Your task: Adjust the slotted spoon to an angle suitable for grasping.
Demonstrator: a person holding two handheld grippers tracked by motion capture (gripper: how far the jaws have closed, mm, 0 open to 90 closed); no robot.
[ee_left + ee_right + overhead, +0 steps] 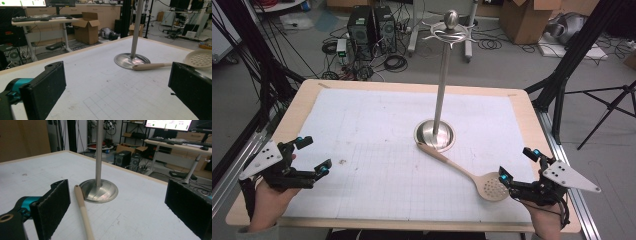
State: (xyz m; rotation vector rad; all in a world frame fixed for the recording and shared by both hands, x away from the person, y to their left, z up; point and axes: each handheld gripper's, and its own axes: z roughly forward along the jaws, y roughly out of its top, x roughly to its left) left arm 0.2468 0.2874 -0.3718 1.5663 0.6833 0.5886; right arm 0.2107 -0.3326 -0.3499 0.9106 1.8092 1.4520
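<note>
Slotted spoon (pixel 472 175) lies flat on the worktop (pixel 377 140) toward its near right corner, bowl nearest, handle tip touching the steel stand (pixel 439 95) base. Left gripper (pixel 312 157) and right gripper (pixel 517 165) hover at the near corners, jaws spread, empty. Gridded white mat; beyond, cables, computer towers (pixel 371 27), cardboard boxes (pixel 527 17).

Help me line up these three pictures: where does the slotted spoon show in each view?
High view: the slotted spoon lies right of centre, handle tip at the steel stand's base, bowl by the right gripper.
Left gripper view: at the right, bowl at the edge.
Right gripper view: its handle at lower centre.
Shared landmark: the stand's base.
</note>
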